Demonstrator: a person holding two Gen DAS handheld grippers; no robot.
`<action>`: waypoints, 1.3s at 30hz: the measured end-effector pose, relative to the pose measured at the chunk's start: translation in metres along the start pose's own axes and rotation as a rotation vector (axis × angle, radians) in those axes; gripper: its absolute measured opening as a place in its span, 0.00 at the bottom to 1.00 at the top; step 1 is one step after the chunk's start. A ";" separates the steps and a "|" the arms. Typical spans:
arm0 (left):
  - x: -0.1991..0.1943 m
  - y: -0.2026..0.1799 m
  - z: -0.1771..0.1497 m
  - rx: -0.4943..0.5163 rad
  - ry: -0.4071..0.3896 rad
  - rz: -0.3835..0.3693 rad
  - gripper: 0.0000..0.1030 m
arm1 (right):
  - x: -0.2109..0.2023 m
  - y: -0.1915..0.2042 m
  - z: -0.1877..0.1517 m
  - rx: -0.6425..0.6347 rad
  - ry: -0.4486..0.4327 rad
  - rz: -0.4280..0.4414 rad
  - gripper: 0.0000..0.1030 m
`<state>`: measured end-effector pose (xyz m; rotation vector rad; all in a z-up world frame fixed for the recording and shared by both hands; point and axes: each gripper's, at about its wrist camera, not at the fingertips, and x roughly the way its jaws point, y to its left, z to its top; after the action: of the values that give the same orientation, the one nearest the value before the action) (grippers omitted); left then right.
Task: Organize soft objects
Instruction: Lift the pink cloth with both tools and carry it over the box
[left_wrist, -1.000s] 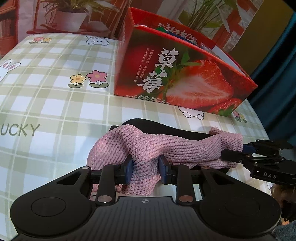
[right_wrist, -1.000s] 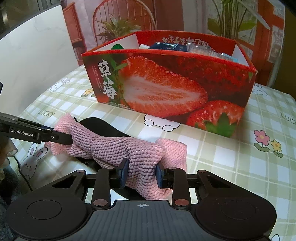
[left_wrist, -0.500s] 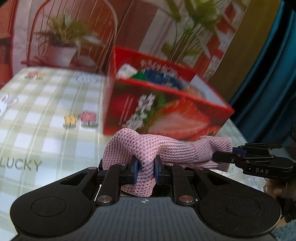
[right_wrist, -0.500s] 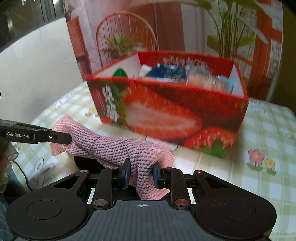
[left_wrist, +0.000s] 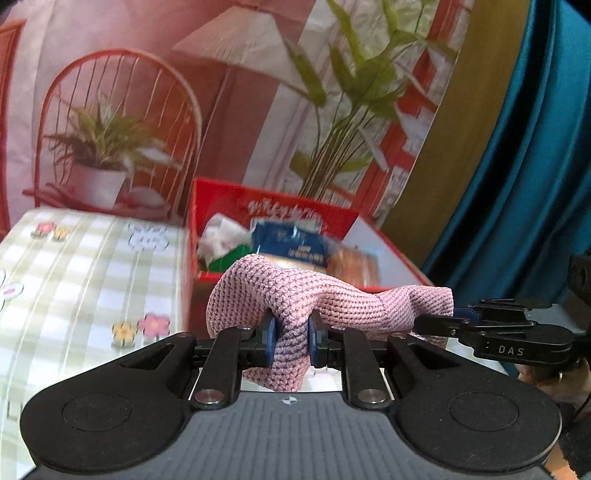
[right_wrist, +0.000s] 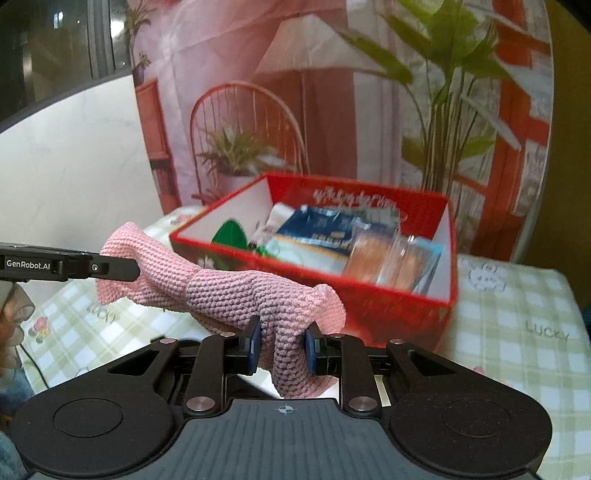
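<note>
The pink knitted cloth (left_wrist: 325, 302) hangs in the air, stretched between the two grippers, above the checked tablecloth (left_wrist: 74, 280) and just in front of the red strawberry box (right_wrist: 388, 306). The left gripper (left_wrist: 290, 341) is clenched on one bunched end, and the right gripper (right_wrist: 282, 349) is clamped on the other. Packets (right_wrist: 317, 236) lie inside the open box beyond the cloth.

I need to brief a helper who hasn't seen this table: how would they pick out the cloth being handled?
Find the red strawberry box on the checked tablecloth. In front of it, a pink knitted cloth hangs stretched between both grippers. It is the only knit thing; the box holds shiny packets.
</note>
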<state>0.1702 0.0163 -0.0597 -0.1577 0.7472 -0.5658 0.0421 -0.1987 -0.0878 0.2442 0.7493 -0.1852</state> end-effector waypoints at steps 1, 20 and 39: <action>0.002 -0.002 0.005 0.004 -0.008 -0.003 0.17 | -0.001 -0.001 0.003 -0.002 -0.008 -0.004 0.21; 0.047 -0.010 0.083 0.056 -0.113 0.011 0.17 | 0.011 -0.035 0.078 -0.044 -0.139 -0.087 0.20; 0.190 0.023 0.116 0.050 0.130 0.118 0.17 | 0.160 -0.094 0.120 0.039 0.046 -0.185 0.20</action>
<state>0.3719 -0.0737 -0.0965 -0.0307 0.8623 -0.4850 0.2112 -0.3350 -0.1275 0.2161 0.8151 -0.3708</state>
